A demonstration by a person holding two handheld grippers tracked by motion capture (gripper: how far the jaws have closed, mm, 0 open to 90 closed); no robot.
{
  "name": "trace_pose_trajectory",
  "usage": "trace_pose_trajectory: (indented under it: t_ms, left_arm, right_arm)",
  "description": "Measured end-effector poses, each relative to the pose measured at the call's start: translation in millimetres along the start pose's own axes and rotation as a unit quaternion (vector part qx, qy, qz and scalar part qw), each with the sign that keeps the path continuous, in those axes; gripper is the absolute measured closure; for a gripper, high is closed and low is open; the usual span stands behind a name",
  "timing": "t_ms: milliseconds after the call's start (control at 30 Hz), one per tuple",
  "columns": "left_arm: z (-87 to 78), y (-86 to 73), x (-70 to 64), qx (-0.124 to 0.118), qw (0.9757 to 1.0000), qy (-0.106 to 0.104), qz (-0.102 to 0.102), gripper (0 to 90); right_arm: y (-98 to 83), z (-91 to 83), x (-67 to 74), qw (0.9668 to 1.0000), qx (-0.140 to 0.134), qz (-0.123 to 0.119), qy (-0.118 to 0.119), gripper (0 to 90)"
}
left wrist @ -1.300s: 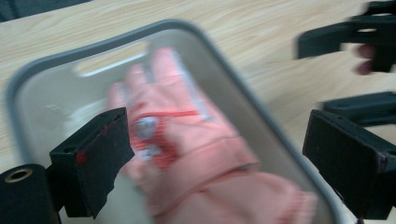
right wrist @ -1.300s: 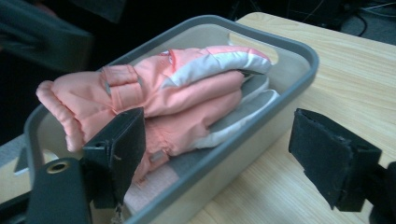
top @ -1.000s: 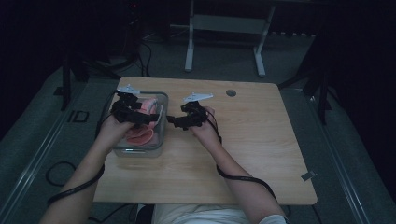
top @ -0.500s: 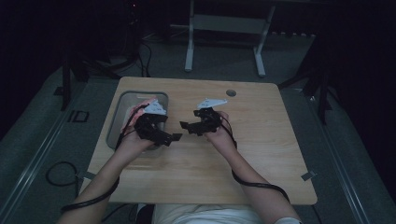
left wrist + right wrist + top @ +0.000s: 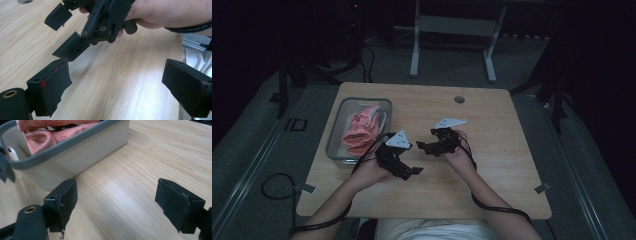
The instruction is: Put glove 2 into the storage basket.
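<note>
Your left claw (image 5: 412, 171) hovers nearest you over bare tabletop (image 5: 492, 120), jaws spread and empty. Just beyond, at about two o'clock from it, your right claw (image 5: 422, 147) is likewise released, holding nothing. Both face each other mid-table, probably resting between moves. Farther off at ten o'clock, the pink cloth (image 5: 361, 131) lies bundled inside the grey bin (image 5: 333, 136), contained and clear of your hands.
</note>
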State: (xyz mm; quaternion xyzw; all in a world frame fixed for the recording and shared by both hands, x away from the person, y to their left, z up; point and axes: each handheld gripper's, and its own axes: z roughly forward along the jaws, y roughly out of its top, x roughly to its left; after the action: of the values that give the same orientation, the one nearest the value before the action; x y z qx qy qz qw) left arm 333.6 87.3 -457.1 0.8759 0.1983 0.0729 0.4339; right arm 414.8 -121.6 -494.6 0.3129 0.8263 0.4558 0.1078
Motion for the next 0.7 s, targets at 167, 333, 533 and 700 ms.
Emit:
trace_pose_trajectory:
  t_ms: [167,333,533,700]
  left_arm:
    - [13.4,-4.6,-8.4,0.0,0.9999,-0.005,0.012,7.5]
    - [25.3,-8.4,-15.9,0.003,0.9996,-0.013,0.025,7.5]
    - [37.0,-14.4,-21.4,0.003,0.9994,-0.022,0.026,7.5]
    - [46.4,-20.3,-26.1,0.012,0.9991,-0.026,0.032,7.5]
  right_arm:
    - [-12.9,-7.9,-2.1,1.0,0.003,0.002,-0.001,18.1]
    - [-25.6,-13.9,-5.7,0.9999,0.008,0.006,-0.006,17.5]
    - [-40.0,-18.1,-6.5,0.9999,0.015,0.004,-0.004,17.3]
    - [-51.3,-22.8,-4.8,0.9999,0.01,-0.003,-0.004,17.2]
